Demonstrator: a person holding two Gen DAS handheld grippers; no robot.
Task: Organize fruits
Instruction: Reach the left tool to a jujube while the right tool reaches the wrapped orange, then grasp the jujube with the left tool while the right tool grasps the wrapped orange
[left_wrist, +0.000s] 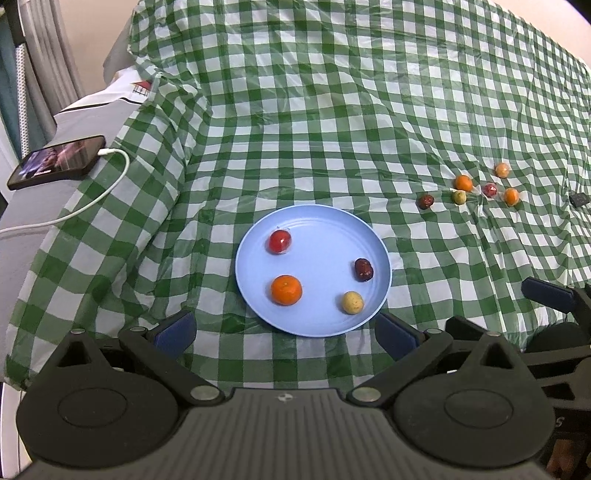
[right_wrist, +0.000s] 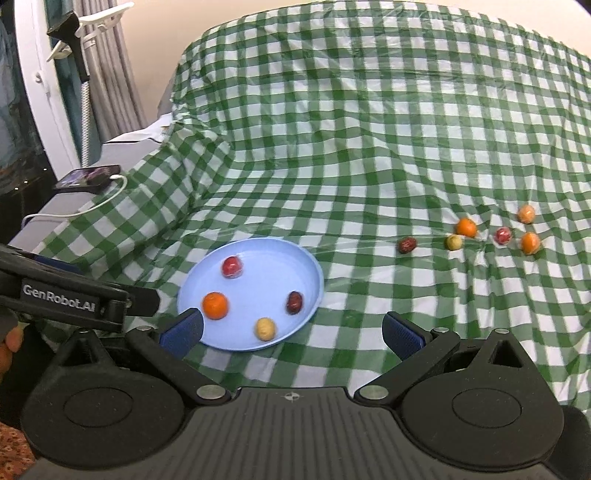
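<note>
Now both grippers (left_wrist: 286, 334) (right_wrist: 291, 334) gape empty; plate (left_wrist: 314, 221) holds four fruits (six lie outside).

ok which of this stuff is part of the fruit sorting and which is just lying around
Job: plate with four fruits on it; six loose fruits on the cloth; left tool and right tool, both open and empty.

Lying about: phone; cable; small black item.
</note>
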